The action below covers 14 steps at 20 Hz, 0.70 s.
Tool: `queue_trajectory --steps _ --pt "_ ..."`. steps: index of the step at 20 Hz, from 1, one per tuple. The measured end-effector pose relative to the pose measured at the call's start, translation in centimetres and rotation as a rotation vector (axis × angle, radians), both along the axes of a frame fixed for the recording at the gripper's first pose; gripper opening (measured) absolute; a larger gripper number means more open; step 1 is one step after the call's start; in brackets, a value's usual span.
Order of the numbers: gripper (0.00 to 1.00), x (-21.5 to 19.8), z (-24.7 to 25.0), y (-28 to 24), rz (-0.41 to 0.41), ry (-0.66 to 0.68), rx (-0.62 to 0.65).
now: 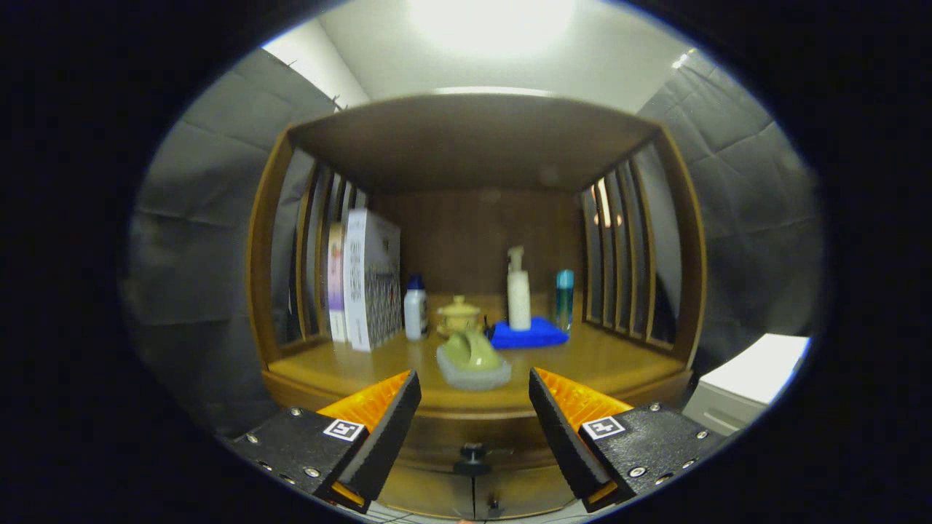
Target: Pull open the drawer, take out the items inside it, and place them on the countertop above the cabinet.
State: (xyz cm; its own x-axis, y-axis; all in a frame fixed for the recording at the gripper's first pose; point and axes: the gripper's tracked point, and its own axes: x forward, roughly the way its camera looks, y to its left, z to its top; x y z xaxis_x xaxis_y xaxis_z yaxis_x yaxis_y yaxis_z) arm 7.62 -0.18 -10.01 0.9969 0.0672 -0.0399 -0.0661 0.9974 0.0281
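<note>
My gripper (473,429) is open, with nothing between its fingers. Between and just below the fingertips is the dark drawer knob (472,458) on the wooden cabinet front (473,437). The drawer looks closed. Above it runs the wooden countertop (604,360). A green object on a grey pad (473,360) lies on the countertop just beyond the fingers. What the drawer holds is hidden.
Farther back on the countertop stand boxes (368,280) at the left, a small white bottle with a blue cap (415,309), a yellow lidded cup (459,314), a white pump bottle (518,291) on a blue cloth (530,335), and a blue bottle (564,298). A white unit (750,378) stands at the right.
</note>
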Motion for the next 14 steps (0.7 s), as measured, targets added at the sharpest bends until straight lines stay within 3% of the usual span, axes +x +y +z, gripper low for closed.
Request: queue_trajectory --steps 2,6,10,14 --pt "0.93 -1.3 3.8 -1.3 -0.031 -0.002 -0.02" --pt "0.93 -4.7 9.1 -0.1 0.002 0.013 -0.029" --pt "0.93 -9.4 14.7 2.9 0.042 -0.075 -0.032" --pt "0.93 -12.8 17.4 4.7 0.02 -0.137 -0.004"
